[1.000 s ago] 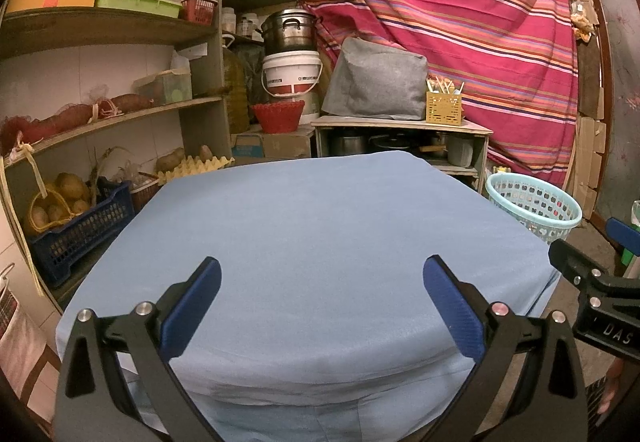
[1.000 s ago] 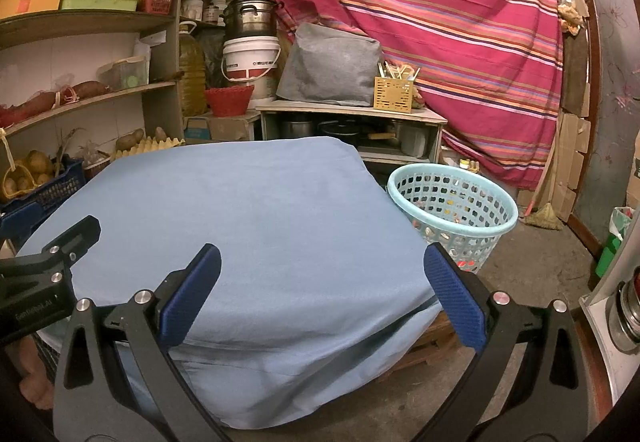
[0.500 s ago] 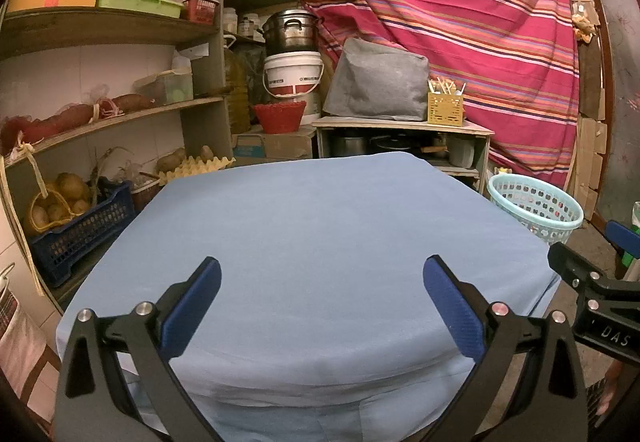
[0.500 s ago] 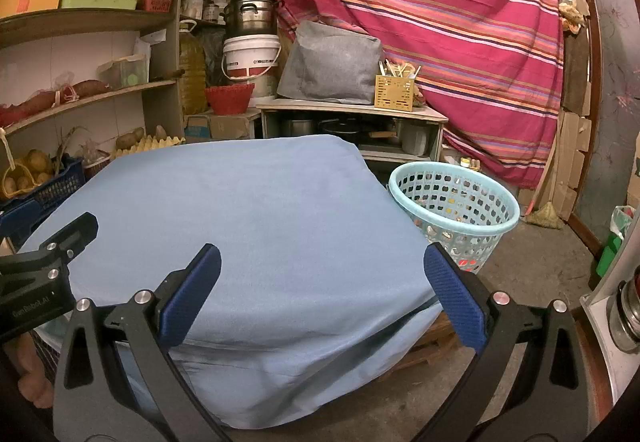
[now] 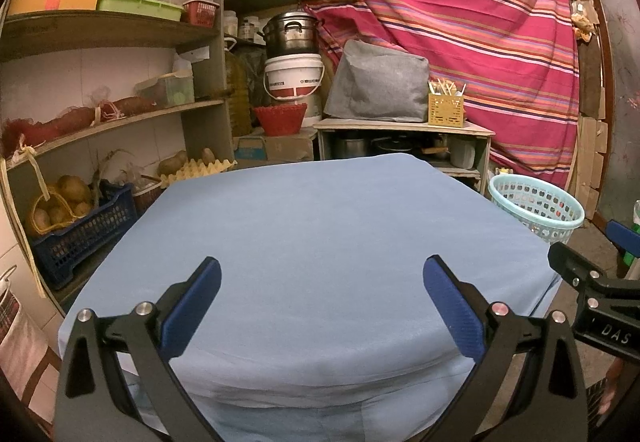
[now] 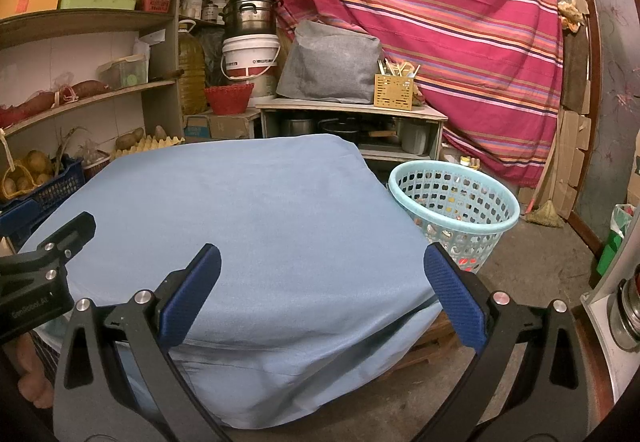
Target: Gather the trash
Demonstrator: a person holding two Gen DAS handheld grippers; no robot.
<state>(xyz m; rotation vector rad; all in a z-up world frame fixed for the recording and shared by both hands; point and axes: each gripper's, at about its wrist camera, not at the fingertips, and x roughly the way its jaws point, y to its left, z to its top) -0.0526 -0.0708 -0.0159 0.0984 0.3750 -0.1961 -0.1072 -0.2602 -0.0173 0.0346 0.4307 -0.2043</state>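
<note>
Both grippers, left [image 5: 320, 302] and right [image 6: 320, 302], are held with fingers spread and nothing grasped above the blue-covered surface [image 5: 320, 226]. No loose trash is seen there; collected scraps lie inside the basket [image 6: 454, 202] beside the surface, so the floor near the basket is best checked before withdrawal.

A: Over the table draped in pale blue cloth [image 5: 320, 242], the way forward looks open; both grippers hold their blue-padded fingers wide apart above it.

B: Its right side?

A: The light turquoise perforated plastic basket [image 6: 456, 202] stands on the floor just beside that edge, with bare concrete floor [image 6: 540, 262] beyond.

B: The left side?

A: Crowded wooden shelves [image 5: 120, 122] and a dark blue plastic crate [image 5: 84, 230] stand close.
</note>
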